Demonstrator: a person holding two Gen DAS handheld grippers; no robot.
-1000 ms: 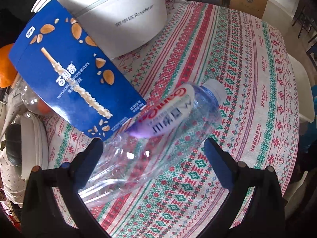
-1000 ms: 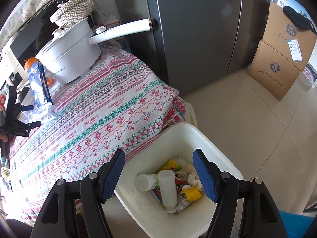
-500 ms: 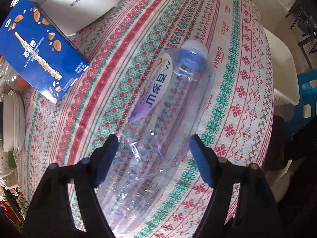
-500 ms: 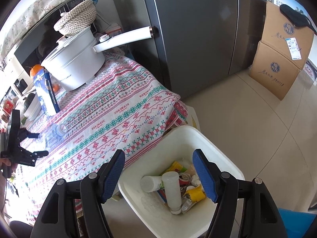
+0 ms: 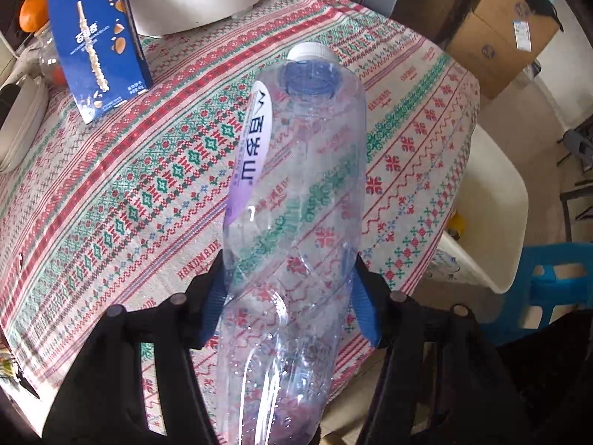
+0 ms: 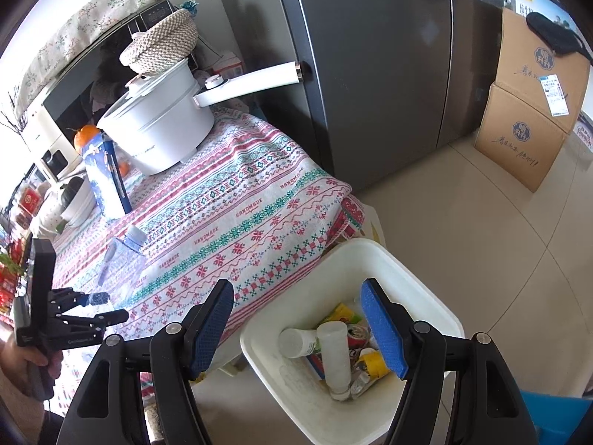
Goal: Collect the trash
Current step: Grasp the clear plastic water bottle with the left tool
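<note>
Left tongs (image 5: pixel 289 296) clamped on the clear crumpled plastic water bottle (image 5: pixel 296 193), lifted over the patterned-cloth bench (image 5: pixel 111 200). Right tongs (image 6: pixel 298 328) apart, empty, above the white plastic bin (image 6: pixel 426 296), partly filled. Bottle not yet binned.

Clear, thin, glossy plastic, creased and dented, is being shown by the bottle (image 5: pixel 296 193), with a smooth white cap (image 5: pixel 313 51). Woven matt cloth is being presented by the tablecloth (image 5: pixel 122 185) under the bottle. Behind the bottle, glossy printed card is being shown by the blue box (image 5: pixel 98 42). Smooth white plastic is being displayed by the bin (image 6: pixel 407 289).
</note>
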